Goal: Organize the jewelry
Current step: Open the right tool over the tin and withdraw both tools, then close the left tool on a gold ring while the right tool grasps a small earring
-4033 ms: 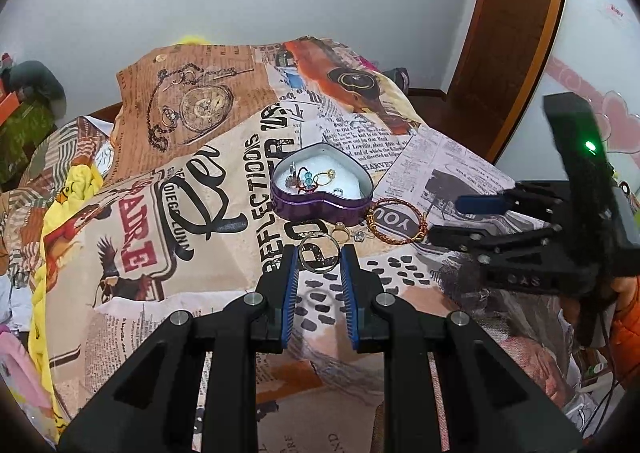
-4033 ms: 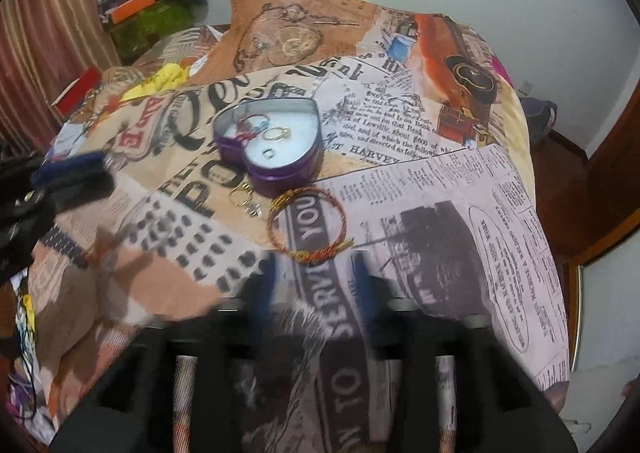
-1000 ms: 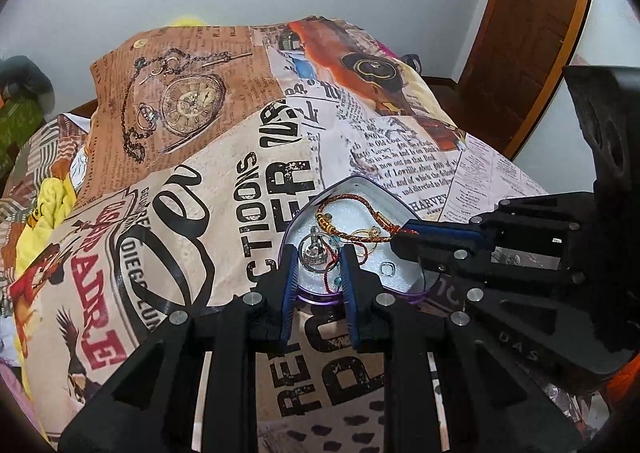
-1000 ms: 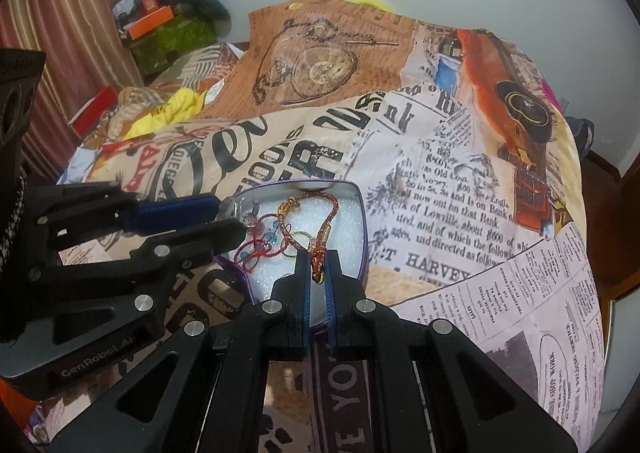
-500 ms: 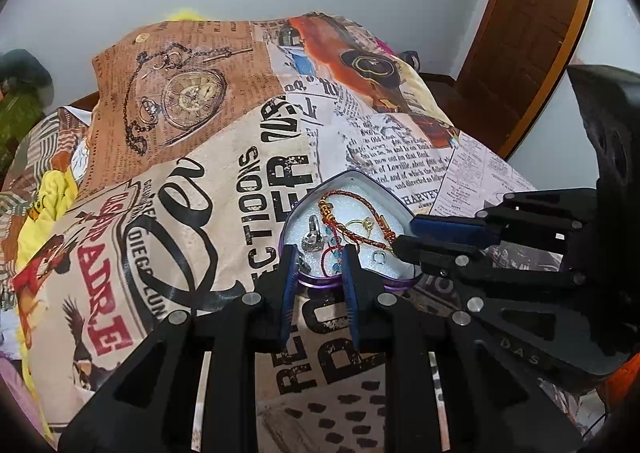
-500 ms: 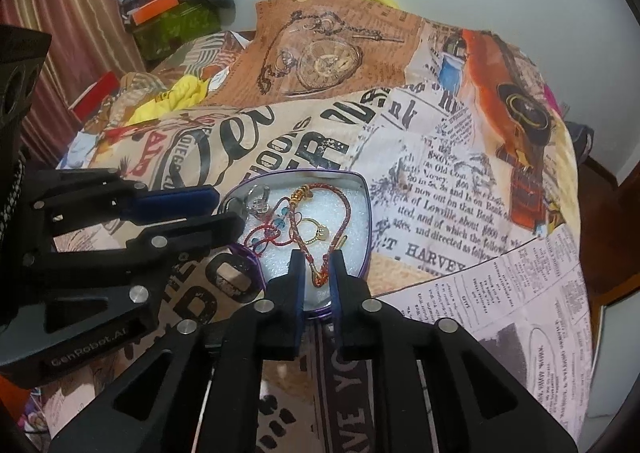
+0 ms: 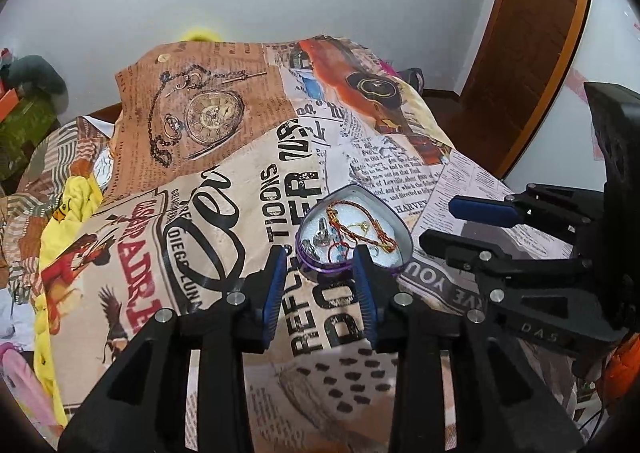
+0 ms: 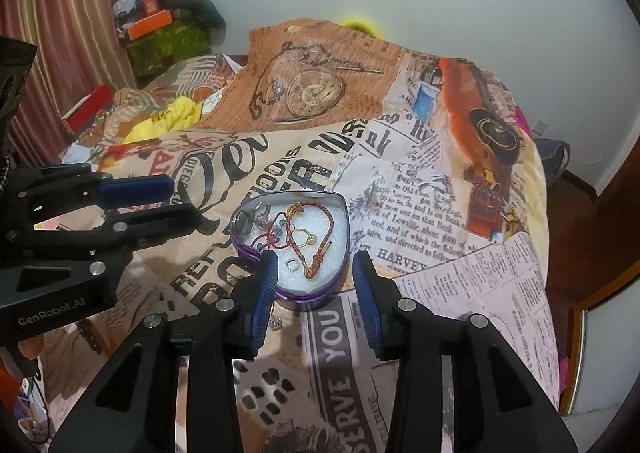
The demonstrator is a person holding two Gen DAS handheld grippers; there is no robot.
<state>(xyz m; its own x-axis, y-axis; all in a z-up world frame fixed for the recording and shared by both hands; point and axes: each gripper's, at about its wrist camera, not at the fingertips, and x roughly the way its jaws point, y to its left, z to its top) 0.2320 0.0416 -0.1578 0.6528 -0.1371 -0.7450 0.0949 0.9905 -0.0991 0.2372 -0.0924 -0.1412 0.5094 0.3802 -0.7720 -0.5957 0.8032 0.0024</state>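
Observation:
A purple heart-shaped tin [image 7: 337, 275] [image 8: 309, 298] with a white lining sits on the printed bedspread. Inside lie a red-and-gold braided bracelet [image 7: 362, 232] [image 8: 323, 241], a gold ring [image 8: 308, 239], silver rings [image 8: 259, 217] and a thin red cord. My left gripper [image 7: 319, 257] [image 8: 183, 201] hovers just short of the tin's near-left side. Its jaws are opening and hold nothing. My right gripper [image 8: 314, 261] [image 7: 437, 224] hangs over the tin's near edge, its jaws also opening and empty. A small silver piece [image 8: 275, 321] lies on the cloth beside the tin.
The bedspread [image 7: 224, 221] with newspaper and pocket-watch prints covers the whole bed. Yellow cloth [image 8: 176, 115] is bunched at its left side. Boxes [image 8: 160, 25] and a striped curtain [image 8: 60, 33] stand at the far left, and a wooden door [image 7: 532, 45] at the right.
The right gripper let go of the bracelet, which now lies in the tin. The left gripper released a silver piece there. Both pulled back and up, jaws spreading.

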